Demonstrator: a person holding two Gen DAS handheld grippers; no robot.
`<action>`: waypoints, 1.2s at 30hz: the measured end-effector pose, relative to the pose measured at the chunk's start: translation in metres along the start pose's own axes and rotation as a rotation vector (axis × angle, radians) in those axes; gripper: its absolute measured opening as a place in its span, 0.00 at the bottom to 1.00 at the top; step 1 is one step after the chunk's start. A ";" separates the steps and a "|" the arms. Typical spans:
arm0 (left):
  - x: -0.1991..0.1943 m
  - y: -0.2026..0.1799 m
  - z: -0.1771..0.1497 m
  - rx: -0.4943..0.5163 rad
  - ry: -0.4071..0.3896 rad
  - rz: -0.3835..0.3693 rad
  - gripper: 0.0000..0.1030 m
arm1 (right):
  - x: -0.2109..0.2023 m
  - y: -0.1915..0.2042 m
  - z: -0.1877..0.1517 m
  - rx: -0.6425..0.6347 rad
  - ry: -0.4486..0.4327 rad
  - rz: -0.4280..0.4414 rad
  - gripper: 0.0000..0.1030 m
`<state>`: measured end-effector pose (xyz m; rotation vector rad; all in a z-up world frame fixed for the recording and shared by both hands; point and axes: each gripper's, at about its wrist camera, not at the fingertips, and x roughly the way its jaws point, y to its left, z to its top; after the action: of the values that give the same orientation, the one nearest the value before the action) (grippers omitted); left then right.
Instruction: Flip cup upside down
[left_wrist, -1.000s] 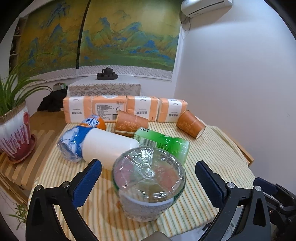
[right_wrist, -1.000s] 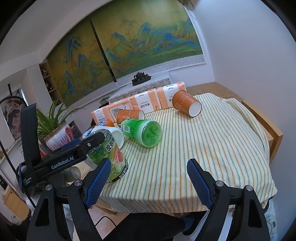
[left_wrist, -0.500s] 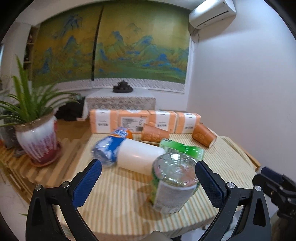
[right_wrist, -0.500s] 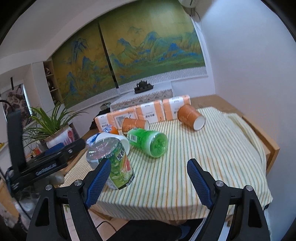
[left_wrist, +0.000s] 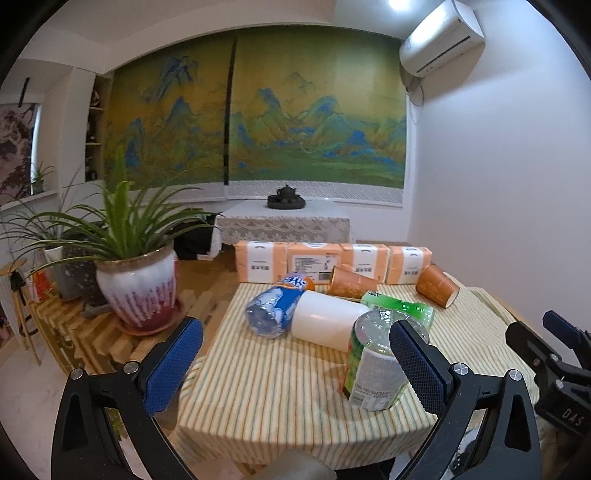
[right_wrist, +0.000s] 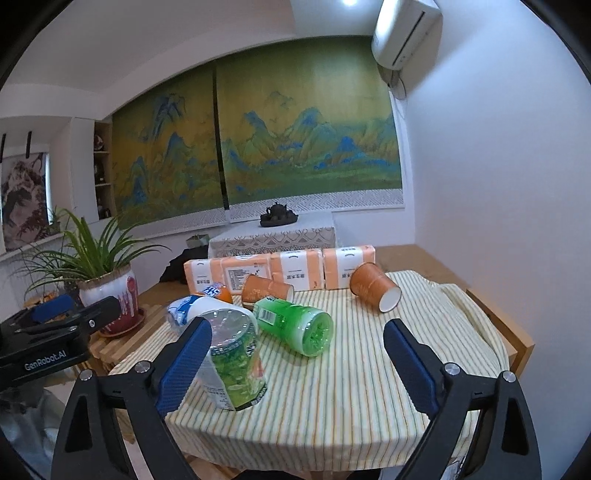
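A clear plastic cup (left_wrist: 373, 369) with a green label stands base up near the front edge of the striped table (left_wrist: 258, 391). My left gripper (left_wrist: 295, 326) is open, back from the table, and its right finger overlaps the cup's right side in the view. In the right wrist view the cup (right_wrist: 236, 362) shows just behind the left finger. My right gripper (right_wrist: 297, 326) is open; its jaws have just been opening and nothing is between them. Neither gripper touches the cup.
A green cup (right_wrist: 291, 325), a white cup (left_wrist: 325, 321) and a blue-labelled bottle (left_wrist: 271, 310) lie on their sides mid-table. Two orange paper cups (left_wrist: 351, 284) (left_wrist: 437, 284) lie before a row of tissue packs (left_wrist: 314, 258). A potted plant (left_wrist: 136, 291) stands left.
Both grippers have drawn back and risen from the table. The left one has swung left, so the cup has gone from between its fingers to behind its right finger. The cup stays put.
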<state>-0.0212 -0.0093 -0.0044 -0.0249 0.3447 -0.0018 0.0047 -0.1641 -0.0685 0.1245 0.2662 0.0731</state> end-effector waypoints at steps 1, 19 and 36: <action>-0.003 0.001 -0.001 -0.002 0.001 0.002 1.00 | -0.001 0.002 0.000 -0.003 -0.003 0.002 0.92; -0.017 0.009 -0.009 -0.024 0.019 0.014 1.00 | -0.015 0.013 -0.007 0.003 -0.011 -0.005 0.94; -0.013 0.007 -0.009 -0.017 0.022 0.015 1.00 | -0.013 0.012 -0.008 0.002 -0.006 -0.007 0.94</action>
<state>-0.0367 -0.0025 -0.0083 -0.0394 0.3671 0.0156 -0.0106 -0.1526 -0.0707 0.1253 0.2604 0.0660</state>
